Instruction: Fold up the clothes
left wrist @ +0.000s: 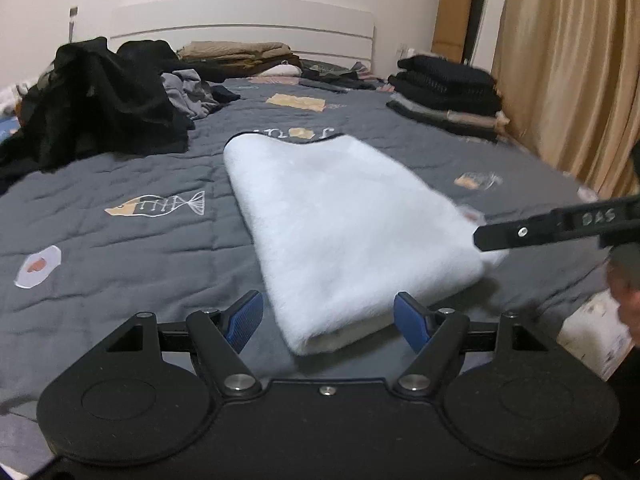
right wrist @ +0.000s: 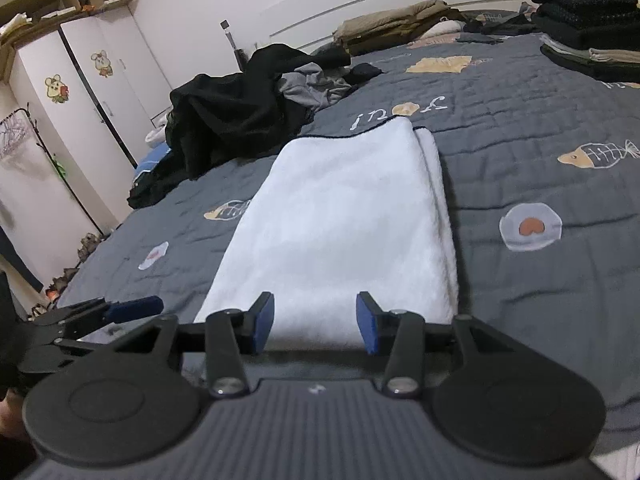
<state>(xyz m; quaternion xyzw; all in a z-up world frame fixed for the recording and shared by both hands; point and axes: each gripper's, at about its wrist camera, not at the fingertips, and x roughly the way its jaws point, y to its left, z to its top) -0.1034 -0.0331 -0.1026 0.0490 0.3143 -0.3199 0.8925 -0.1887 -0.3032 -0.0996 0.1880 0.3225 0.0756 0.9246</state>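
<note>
White garment is lying folded on the bed ahead of both empty, parted jaws, while an unfolded dark heap beyond is awaiting folding.

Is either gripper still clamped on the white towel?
No: the white towel lies folded on the bed, and both the left gripper and right gripper stand open.

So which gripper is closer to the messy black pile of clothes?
The left gripper. It sits at the folded white towel's near corner, on the black pile's side. The right gripper is at the towel's other near corner, farther from the pile.
</note>
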